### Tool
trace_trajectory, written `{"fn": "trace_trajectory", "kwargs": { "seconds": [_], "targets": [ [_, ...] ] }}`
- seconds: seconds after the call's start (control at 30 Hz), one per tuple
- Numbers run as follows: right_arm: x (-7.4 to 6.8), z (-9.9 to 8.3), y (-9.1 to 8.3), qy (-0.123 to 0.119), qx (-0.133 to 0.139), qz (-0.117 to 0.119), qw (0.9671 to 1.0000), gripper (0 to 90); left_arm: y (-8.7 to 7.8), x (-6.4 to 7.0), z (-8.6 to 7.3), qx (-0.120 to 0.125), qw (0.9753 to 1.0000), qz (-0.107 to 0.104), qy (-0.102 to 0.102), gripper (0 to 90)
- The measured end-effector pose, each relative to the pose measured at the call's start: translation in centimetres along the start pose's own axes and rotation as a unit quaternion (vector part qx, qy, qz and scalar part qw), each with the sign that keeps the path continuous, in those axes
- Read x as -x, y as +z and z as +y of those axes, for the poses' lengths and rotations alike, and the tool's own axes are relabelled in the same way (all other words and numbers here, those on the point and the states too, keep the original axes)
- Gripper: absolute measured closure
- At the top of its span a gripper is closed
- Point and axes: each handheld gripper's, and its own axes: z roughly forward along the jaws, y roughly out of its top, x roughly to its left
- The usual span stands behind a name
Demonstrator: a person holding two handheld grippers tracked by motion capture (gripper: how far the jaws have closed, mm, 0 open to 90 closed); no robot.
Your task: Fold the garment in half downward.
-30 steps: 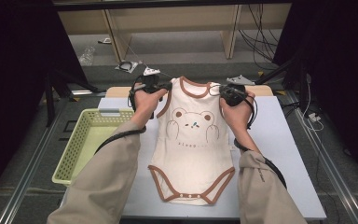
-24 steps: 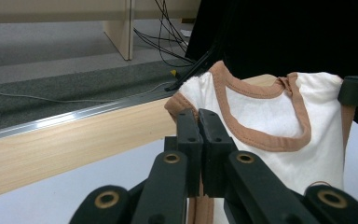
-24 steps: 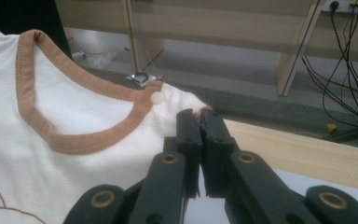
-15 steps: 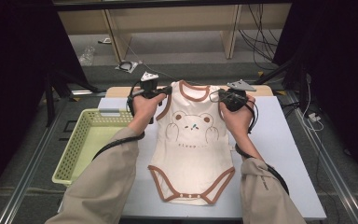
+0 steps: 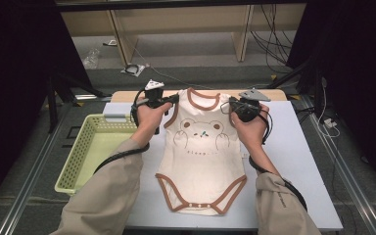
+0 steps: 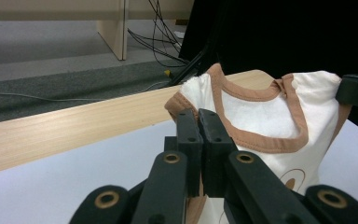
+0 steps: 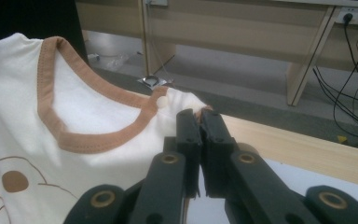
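A cream baby bodysuit (image 5: 200,156) with brown trim and a bear print lies lengthwise on the white table (image 5: 293,161), its neck end lifted at the far side. My left gripper (image 5: 172,99) is shut on the bodysuit's left shoulder (image 6: 189,100). My right gripper (image 5: 231,104) is shut on the right shoulder (image 7: 182,102), beside a small white snap. The brown neckline (image 6: 256,140) hangs between the two grippers. The snap end near the front edge rests flat on the table.
A light green plastic basket (image 5: 85,152) stands at the table's left edge. A pale wooden strip (image 6: 74,126) runs along the table's far edge. Beyond it are grey floor, cables (image 7: 349,56) and wooden furniture legs.
Both grippers have lifted the bodysuit's shoulders off the table and drawn them slightly toward the far edge; the neck end now stands raised.
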Motion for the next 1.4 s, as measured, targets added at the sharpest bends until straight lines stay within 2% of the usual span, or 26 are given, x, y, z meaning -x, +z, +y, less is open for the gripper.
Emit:
{"fn": "trace_trajectory", "kwargs": {
  "seconds": [0.63,1.13,1.4],
  "targets": [
    [-0.3,-1.3,-1.9,0.0,0.012,0.012,0.9999,87.5,-1.8,0.8,-1.3,0.011,0.9998,-0.018,0.002,87.6],
    [-0.7,-2.0,-3.0,-0.001,0.02,0.019,0.9996,87.5,-3.0,0.7,-2.6,0.014,0.9995,-0.029,0.0,87.7],
    [-1.0,-2.3,-3.6,0.0,0.024,0.023,0.9994,87.5,-3.5,0.9,-3.0,0.016,0.9993,-0.034,0.007,87.6]
  ]
}}
